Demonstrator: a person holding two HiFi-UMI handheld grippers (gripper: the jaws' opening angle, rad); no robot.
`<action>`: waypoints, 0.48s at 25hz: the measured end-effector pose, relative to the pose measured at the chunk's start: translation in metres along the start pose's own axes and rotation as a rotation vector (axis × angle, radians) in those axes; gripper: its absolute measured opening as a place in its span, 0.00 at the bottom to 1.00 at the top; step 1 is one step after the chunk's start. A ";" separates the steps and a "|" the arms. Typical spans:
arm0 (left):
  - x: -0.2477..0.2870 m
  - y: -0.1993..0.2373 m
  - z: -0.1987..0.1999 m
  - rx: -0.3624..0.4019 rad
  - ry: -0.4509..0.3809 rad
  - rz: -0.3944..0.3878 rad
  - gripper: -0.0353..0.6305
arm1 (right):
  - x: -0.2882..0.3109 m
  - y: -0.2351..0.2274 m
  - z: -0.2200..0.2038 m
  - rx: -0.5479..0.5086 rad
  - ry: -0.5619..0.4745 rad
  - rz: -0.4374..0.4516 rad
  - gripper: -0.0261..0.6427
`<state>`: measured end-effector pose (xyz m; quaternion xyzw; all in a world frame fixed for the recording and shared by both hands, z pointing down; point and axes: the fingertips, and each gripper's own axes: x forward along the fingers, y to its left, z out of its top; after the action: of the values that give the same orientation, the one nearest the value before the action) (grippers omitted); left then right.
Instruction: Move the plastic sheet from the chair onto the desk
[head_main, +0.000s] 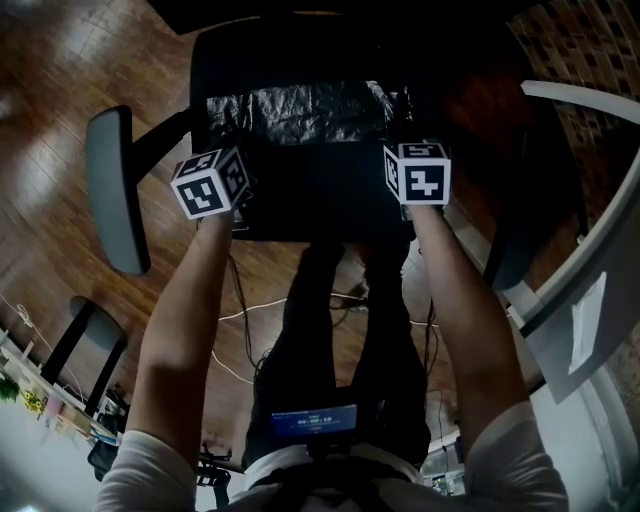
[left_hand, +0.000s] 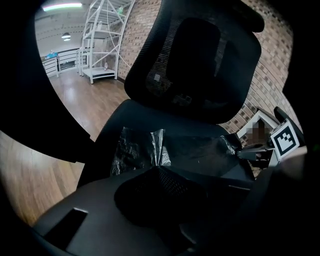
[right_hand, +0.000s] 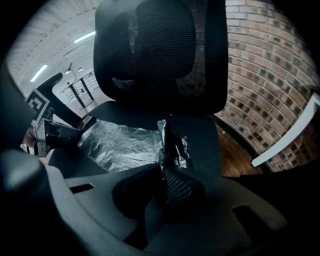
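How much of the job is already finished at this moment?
Nothing is finished: the plastic sheet lies on the chair seat. In hand: the left gripper and right gripper each appear shut on a raised fold of it. Lifting and carrying it off remain.

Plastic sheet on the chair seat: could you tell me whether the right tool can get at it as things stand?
Probably yes: nothing lies between them, and the right tool seems closed on a raised fold of the plastic sheet on the chair seat.
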<state>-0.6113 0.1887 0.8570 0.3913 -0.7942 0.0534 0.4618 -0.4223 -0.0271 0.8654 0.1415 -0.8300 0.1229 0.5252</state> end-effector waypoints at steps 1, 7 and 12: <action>-0.001 -0.002 0.000 0.002 -0.001 -0.006 0.06 | -0.002 0.000 0.001 0.001 -0.005 0.003 0.07; -0.015 -0.013 0.000 -0.004 -0.023 -0.031 0.06 | -0.016 0.011 0.003 0.037 -0.032 0.062 0.06; -0.033 -0.014 0.003 -0.019 -0.054 -0.033 0.06 | -0.031 0.014 0.003 0.026 -0.057 0.062 0.06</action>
<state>-0.5948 0.1967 0.8261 0.4012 -0.8002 0.0276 0.4449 -0.4174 -0.0118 0.8347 0.1261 -0.8470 0.1459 0.4954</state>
